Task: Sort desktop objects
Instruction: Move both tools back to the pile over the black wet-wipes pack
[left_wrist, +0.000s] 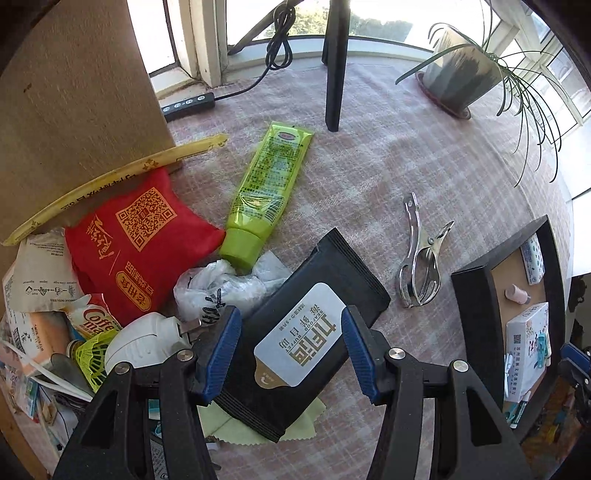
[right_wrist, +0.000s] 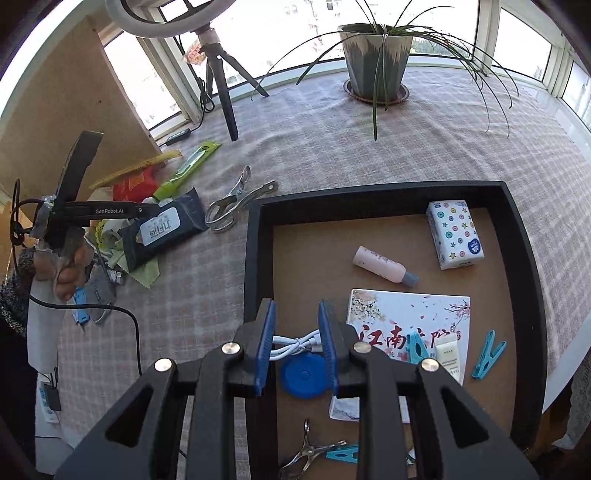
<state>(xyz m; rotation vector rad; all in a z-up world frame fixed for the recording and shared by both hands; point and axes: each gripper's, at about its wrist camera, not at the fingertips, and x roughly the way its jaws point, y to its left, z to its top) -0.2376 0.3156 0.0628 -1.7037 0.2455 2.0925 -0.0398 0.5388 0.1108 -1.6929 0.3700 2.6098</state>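
My left gripper (left_wrist: 290, 350) is open and points down over a black wet-wipe pack (left_wrist: 306, 339) with a white label, which lies flat on the checked cloth; the blue pads stand on either side of the label, not pressing it. Beside the pack lie a green tube (left_wrist: 266, 184), a red pouch (left_wrist: 136, 236), a crumpled plastic bag (left_wrist: 221, 284) and a metal clip (left_wrist: 421, 266). My right gripper (right_wrist: 297, 343) hangs over the black tray (right_wrist: 255, 258), shut on a coiled white cable (right_wrist: 295, 341). A blue round disc (right_wrist: 303, 376) lies below it.
The tray holds a tissue pack (right_wrist: 454, 234), a pink bottle (right_wrist: 380, 266), a flowered box (right_wrist: 410, 321), blue pegs (right_wrist: 487, 354) and a metal clip (right_wrist: 306, 454). A cardboard box (left_wrist: 74, 92), tripod leg (left_wrist: 336, 74) and potted plant (right_wrist: 376, 62) stand at the back. A person's hand (right_wrist: 62, 273) is at the left.
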